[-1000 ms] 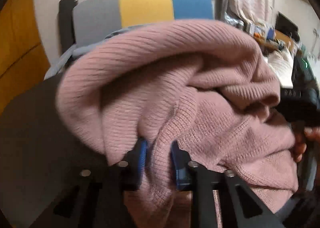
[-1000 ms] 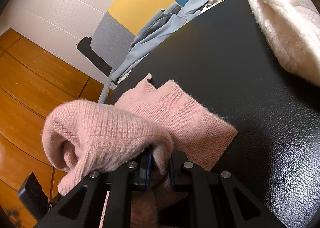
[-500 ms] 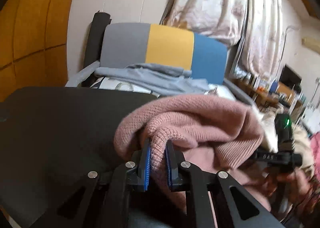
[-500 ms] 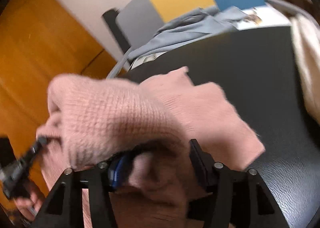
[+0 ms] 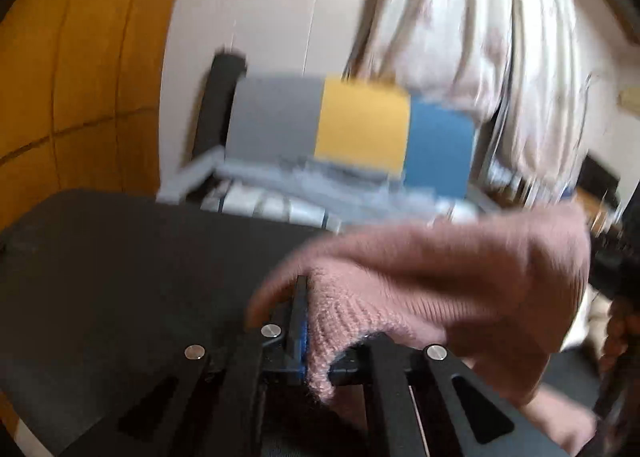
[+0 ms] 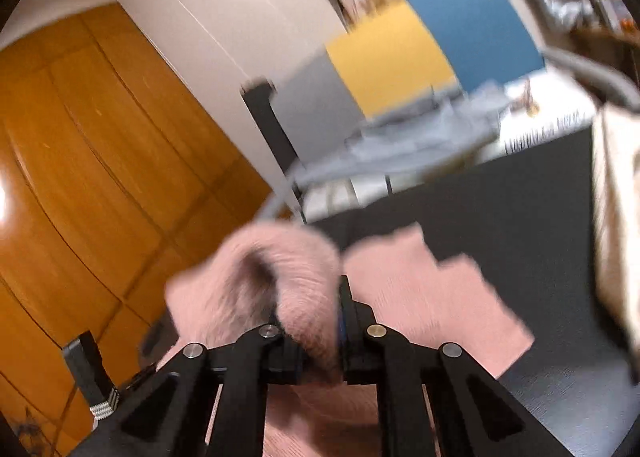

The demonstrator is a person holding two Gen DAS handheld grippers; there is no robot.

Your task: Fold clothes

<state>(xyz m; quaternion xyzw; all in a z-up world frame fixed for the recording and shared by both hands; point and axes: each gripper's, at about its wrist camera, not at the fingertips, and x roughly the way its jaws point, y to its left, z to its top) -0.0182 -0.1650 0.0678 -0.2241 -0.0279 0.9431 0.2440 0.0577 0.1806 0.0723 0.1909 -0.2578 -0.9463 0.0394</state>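
A pink knit sweater (image 5: 440,289) is held up over the black table (image 5: 120,277). My left gripper (image 5: 320,321) is shut on a fold of the sweater; the cloth drapes to the right over the right finger. In the right wrist view my right gripper (image 6: 310,321) is shut on another bunched fold of the sweater (image 6: 280,277). A flat part of the sweater (image 6: 432,297) lies on the table (image 6: 520,225) just beyond it. Both views are motion-blurred.
A grey, yellow and blue chair back (image 5: 360,129) with a grey garment (image 5: 320,181) on the seat stands behind the table. A cream garment (image 6: 616,217) lies at the table's right. A wooden wall (image 6: 100,177) is at left. The other hand-held gripper (image 5: 616,257) shows at right.
Both grippers have lifted and tilted upward with the sweater. The sweater bulk now fills less of the left view. The right jaws, spread wider half a second ago, now pinch a narrow fold.
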